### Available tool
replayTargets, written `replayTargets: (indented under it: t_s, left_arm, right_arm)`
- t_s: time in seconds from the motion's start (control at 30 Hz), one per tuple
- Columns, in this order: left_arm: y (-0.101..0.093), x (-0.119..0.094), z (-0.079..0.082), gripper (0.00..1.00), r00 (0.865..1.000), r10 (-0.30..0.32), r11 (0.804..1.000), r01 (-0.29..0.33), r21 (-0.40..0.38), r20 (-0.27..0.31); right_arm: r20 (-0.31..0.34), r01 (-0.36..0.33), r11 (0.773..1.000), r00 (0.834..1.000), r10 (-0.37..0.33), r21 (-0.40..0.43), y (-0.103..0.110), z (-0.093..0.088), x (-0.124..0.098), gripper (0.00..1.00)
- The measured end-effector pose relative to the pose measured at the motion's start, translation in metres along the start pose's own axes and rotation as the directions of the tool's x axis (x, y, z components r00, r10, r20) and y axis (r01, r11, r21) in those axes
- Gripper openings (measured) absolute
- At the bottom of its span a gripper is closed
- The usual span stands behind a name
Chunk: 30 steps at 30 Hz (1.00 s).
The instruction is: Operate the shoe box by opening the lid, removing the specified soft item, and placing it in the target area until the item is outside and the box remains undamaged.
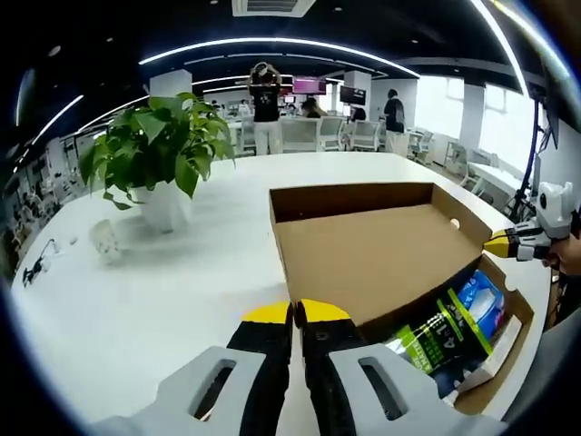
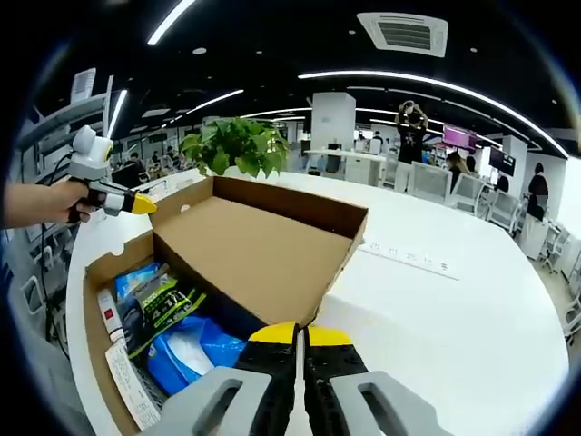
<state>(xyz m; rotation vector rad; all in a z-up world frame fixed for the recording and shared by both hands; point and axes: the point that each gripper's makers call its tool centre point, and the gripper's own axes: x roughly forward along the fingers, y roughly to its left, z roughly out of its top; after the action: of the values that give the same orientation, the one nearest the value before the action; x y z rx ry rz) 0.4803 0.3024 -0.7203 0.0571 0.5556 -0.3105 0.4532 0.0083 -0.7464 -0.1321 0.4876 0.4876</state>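
Note:
A brown cardboard shoe box (image 1: 510, 307) stands open on the white table (image 1: 163, 291), its lid (image 1: 372, 245) folded back and lying flat. Inside I see a green-and-black packet (image 1: 442, 331) and a soft blue bag (image 1: 481, 298). My left gripper (image 1: 297, 313) is shut and empty at the lid's near edge. My right gripper (image 1: 501, 243) hovers by the box's far corner. In the right gripper view, the right gripper (image 2: 300, 336) is shut over the box (image 2: 95, 300), near the blue bag (image 2: 191, 350) and green packet (image 2: 163, 304). A hand holds the left gripper (image 2: 138, 205) beside the lid (image 2: 254, 241).
A potted green plant (image 1: 159, 154) in a white pot stands on the table left of the box, with a small pale object (image 1: 104, 241) nearby. A thin strip (image 2: 408, 257) lies on the table right of the lid. People and chairs are far behind.

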Motion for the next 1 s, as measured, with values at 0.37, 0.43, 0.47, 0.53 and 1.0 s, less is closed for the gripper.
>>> replayTargets:
  t_s: [0.37,0.43,0.47,0.53,1.0]
  left_arm:
    - [0.001,0.006,-0.001,0.01,1.0,0.006,1.0,-0.006,0.001,-0.031]
    - [0.002,0.008,-0.001,0.01,0.999,0.011,1.0,-0.011,0.004,-0.036]
    - [0.002,0.009,-0.001,0.01,0.999,0.013,1.0,-0.012,0.003,-0.038]
    - [0.002,0.01,-0.002,0.01,0.999,0.016,1.0,-0.016,0.003,-0.041]
    - [0.004,0.013,-0.006,0.01,0.998,0.02,0.999,-0.022,-0.036,-0.055]
  right_arm:
    - [-0.008,-0.003,1.0,1.0,0.003,0.031,-0.002,0.001,0.003,0.0]
    - [-0.009,-0.005,0.999,1.0,0.005,0.036,-0.002,0.0,0.003,0.0]
    - [-0.009,-0.005,0.999,1.0,0.006,0.038,-0.002,0.0,0.003,0.0]
    - [-0.01,-0.006,0.999,1.0,0.006,0.037,-0.003,0.0,0.003,0.0]
    - [-0.015,0.003,0.998,1.0,-0.002,0.059,-0.005,0.0,0.005,0.0]
